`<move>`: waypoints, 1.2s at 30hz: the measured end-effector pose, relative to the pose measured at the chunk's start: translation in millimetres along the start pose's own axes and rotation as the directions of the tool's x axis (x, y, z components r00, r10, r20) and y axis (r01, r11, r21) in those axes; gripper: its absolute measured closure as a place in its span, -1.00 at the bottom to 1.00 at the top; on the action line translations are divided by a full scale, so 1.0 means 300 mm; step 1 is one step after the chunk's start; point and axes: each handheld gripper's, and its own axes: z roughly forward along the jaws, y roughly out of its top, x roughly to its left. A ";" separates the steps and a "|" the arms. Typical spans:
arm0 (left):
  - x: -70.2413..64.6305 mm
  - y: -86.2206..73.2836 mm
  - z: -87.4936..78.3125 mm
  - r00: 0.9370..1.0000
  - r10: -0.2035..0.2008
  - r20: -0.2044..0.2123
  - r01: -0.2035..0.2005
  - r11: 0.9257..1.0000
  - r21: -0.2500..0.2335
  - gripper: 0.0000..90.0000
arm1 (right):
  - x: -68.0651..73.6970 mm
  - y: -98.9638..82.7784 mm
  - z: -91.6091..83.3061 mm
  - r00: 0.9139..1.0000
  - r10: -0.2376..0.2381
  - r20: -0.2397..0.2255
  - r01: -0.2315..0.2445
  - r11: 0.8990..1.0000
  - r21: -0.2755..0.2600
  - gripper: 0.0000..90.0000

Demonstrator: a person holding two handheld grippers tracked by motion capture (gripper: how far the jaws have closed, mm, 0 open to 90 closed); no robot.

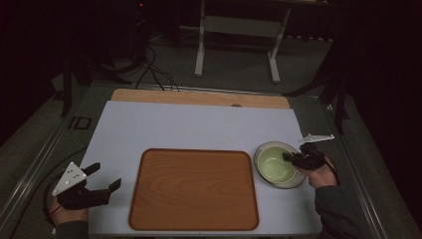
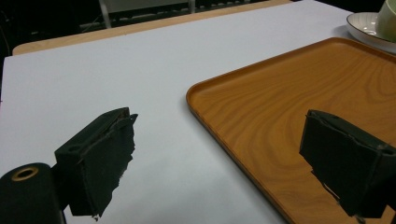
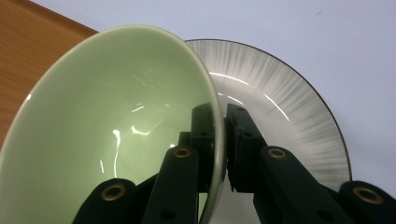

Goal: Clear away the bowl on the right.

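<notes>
A pale green bowl (image 1: 275,164) sits on a grey-streaked white plate (image 1: 297,182) at the right of the white mat. My right gripper (image 1: 294,159) is shut on the bowl's near rim; in the right gripper view one jaw is inside the green bowl (image 3: 116,121) and the other outside it, over the plate (image 3: 289,107). The right gripper (image 3: 222,133) pinches the rim wall. A wooden tray (image 1: 194,188) lies empty in the middle. My left gripper (image 1: 105,175) hovers open at the left of the tray (image 2: 299,93), nothing between the left gripper (image 2: 219,154) jaws.
The white mat (image 1: 189,124) covers a wooden table whose far edge (image 1: 199,97) shows. A white stand's legs (image 1: 236,50) and cables (image 1: 154,72) are on the floor beyond. The bowl and plate (image 2: 369,23) appear at the top right of the left gripper view.
</notes>
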 end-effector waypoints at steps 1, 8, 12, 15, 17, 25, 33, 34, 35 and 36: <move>0.000 0.000 0.000 1.000 0.000 -0.001 0.000 1.000 0.000 -0.79 | 0.001 0.001 -0.003 1.000 -0.001 0.003 0.001 1.000 -0.002 0.82; 0.000 0.000 0.000 1.000 0.000 -0.002 0.000 1.000 -0.002 -0.78 | 0.010 0.019 -0.025 1.000 -0.001 -0.009 0.001 1.000 -0.025 0.82; 0.001 0.000 -0.001 1.000 0.001 -0.003 -0.001 1.000 -0.003 -0.78 | 0.021 0.032 -0.034 1.000 -0.008 -0.012 0.007 0.999 -0.031 0.82; 0.000 0.000 -0.001 1.000 0.002 -0.002 -0.002 1.000 -0.004 -0.78 | 0.031 0.040 -0.039 1.000 -0.011 -0.015 0.010 0.999 -0.036 0.82; -0.001 0.000 -0.001 1.000 0.003 -0.003 -0.003 1.000 -0.005 -0.77 | 0.037 0.046 -0.041 1.000 -0.013 -0.019 0.012 0.999 -0.039 0.82; 0.000 0.001 -0.002 1.000 0.003 -0.004 -0.003 1.000 -0.008 -0.77 | 0.066 0.069 -0.047 0.999 -0.025 -0.033 0.023 0.998 -0.056 0.82; 0.000 0.001 -0.003 1.000 0.004 -0.005 -0.004 1.000 -0.011 -0.77 | 0.098 0.090 -0.044 0.998 -0.034 -0.052 0.030 0.997 -0.071 0.81; 0.000 0.001 -0.004 1.000 0.004 -0.006 -0.004 1.000 -0.011 -0.77 | 0.103 0.093 -0.043 0.998 -0.036 -0.056 0.032 0.997 -0.073 0.81; 0.000 0.001 -0.004 1.000 0.004 -0.006 -0.004 1.000 -0.013 -0.77 | 0.107 0.095 -0.042 0.997 -0.038 -0.061 0.033 0.997 -0.073 0.81; 0.000 0.001 -0.004 1.000 0.004 -0.006 -0.004 1.000 -0.012 -0.77 | 0.112 0.097 -0.040 0.997 -0.040 -0.064 0.035 0.997 -0.075 0.81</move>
